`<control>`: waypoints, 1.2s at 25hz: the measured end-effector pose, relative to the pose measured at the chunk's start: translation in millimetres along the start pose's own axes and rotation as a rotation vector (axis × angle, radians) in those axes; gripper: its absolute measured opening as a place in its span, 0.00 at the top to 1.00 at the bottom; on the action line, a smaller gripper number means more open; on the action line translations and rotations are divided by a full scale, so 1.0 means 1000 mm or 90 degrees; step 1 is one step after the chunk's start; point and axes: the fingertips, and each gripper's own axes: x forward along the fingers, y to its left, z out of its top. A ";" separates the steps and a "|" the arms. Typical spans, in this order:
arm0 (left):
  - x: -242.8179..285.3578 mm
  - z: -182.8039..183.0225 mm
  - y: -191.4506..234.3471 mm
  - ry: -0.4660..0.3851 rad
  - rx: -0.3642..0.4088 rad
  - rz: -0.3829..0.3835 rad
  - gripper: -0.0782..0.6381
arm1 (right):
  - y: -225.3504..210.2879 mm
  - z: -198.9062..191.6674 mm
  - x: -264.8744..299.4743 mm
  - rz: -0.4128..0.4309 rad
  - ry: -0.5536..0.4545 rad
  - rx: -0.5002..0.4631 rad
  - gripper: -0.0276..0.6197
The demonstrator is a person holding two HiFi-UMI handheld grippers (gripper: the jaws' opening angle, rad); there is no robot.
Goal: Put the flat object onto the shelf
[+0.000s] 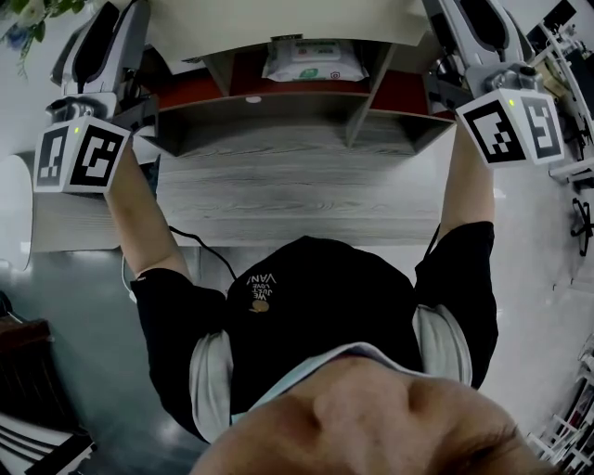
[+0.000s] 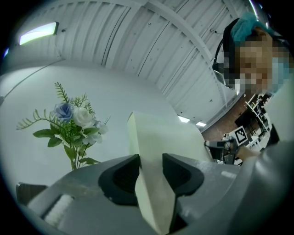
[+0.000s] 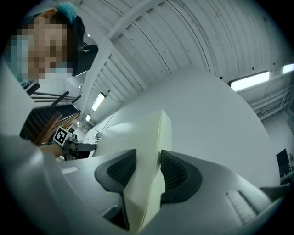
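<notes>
The person is holding a cream flat board [image 1: 278, 19] up over the top of the wooden shelf [image 1: 278, 116], with one gripper at each end. The left gripper [image 2: 150, 173] is clamping the end left of the shelf. Its dark ribbed pads [image 2: 120, 176] are pressing on both faces, and its jaws are standing only the board's thickness apart. The right gripper [image 3: 148, 172] is pinching the opposite end the same way. Whether the board is touching the shelf cannot be told. A pack of wet wipes [image 1: 314, 57] is lying in the shelf's middle compartment, below the board. The shelf is standing on a grey wood-grain tabletop [image 1: 278, 199]. A bouquet of white and blue flowers [image 2: 73, 121] is showing off to the shelf's left.
</notes>
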 end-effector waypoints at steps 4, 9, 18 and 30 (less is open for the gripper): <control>0.012 0.003 0.007 -0.001 0.005 -0.001 0.66 | -0.006 0.002 0.010 0.005 -0.006 -0.003 0.71; 0.027 0.001 0.013 -0.001 0.018 0.000 0.66 | -0.014 -0.004 0.023 0.014 -0.012 0.003 0.72; 0.042 -0.001 0.022 -0.005 0.034 0.002 0.66 | -0.024 -0.006 0.037 0.018 -0.011 -0.013 0.72; 0.074 -0.023 0.045 0.027 0.039 -0.001 0.66 | -0.045 -0.029 0.065 0.016 0.024 -0.010 0.72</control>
